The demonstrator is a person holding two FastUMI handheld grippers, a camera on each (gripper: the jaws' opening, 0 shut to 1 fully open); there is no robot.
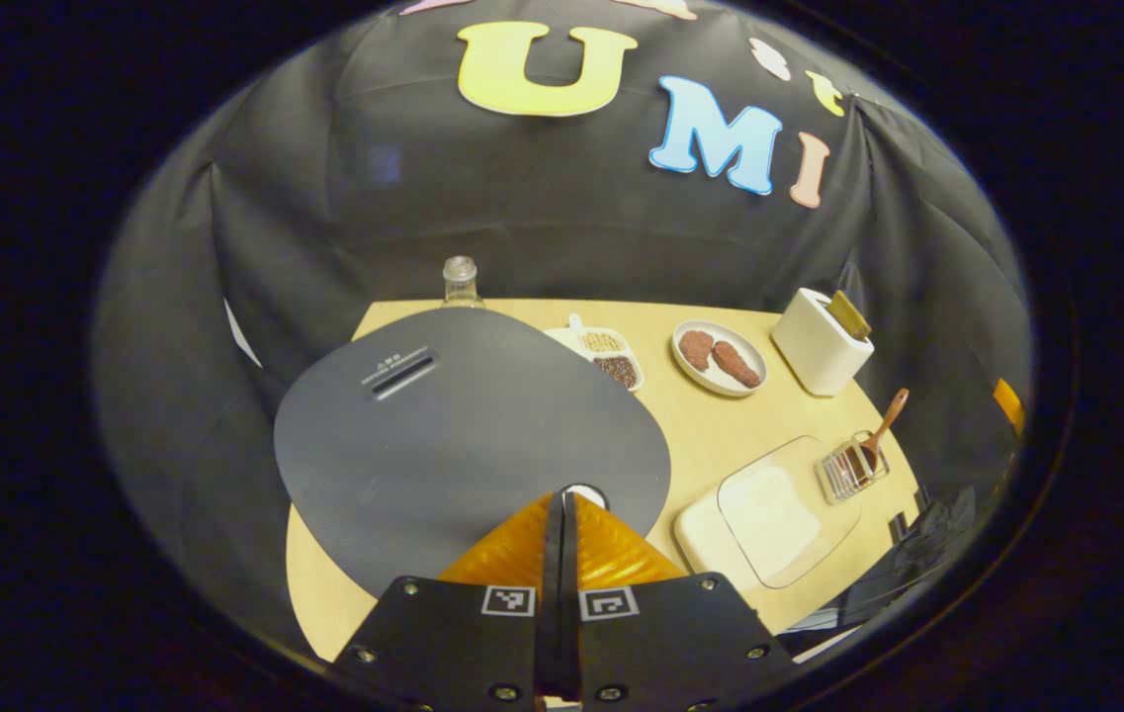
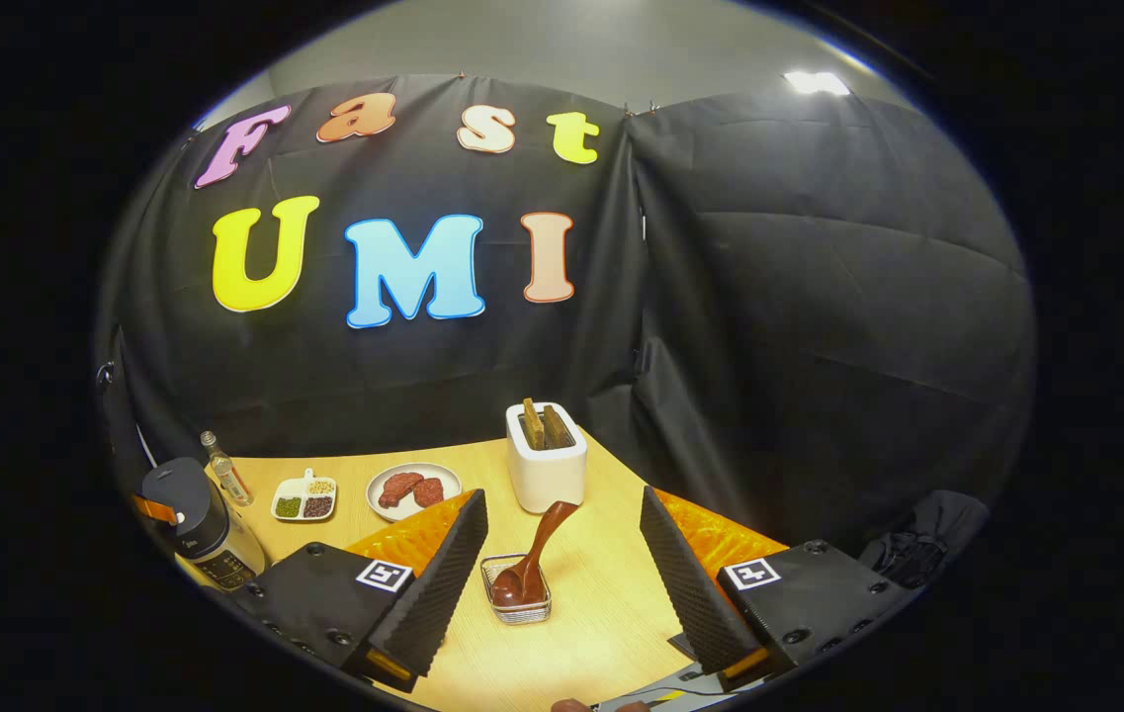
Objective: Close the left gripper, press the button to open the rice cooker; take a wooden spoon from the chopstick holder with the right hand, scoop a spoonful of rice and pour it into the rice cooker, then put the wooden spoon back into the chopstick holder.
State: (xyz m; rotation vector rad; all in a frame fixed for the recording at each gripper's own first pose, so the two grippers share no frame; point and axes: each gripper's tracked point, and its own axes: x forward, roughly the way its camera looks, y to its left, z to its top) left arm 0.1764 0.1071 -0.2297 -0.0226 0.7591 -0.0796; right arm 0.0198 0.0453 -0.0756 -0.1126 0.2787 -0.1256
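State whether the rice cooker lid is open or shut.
Shut: the rice cooker lid lies flat over the body, with the left gripper at its button.

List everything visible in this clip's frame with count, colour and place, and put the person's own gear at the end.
rice cooker: one, dark grey lid, closed, left side of table
table: one, light wood
glass bottle: one, clear, behind the rice cooker
divided dish: one, white, with beans and grains, table rear
plate: one, white, two brown pieces on it
toaster: one, white, with two slices in it, rear right
chopstick holder: one, wire, right of centre
wooden spoon: one, reddish brown, standing in the chopstick holder
rice container: one, cream with a clear lid, front right
left gripper: fingers together, tips at the rice cooker's button
right gripper: fingers wide apart, either side of the chopstick holder
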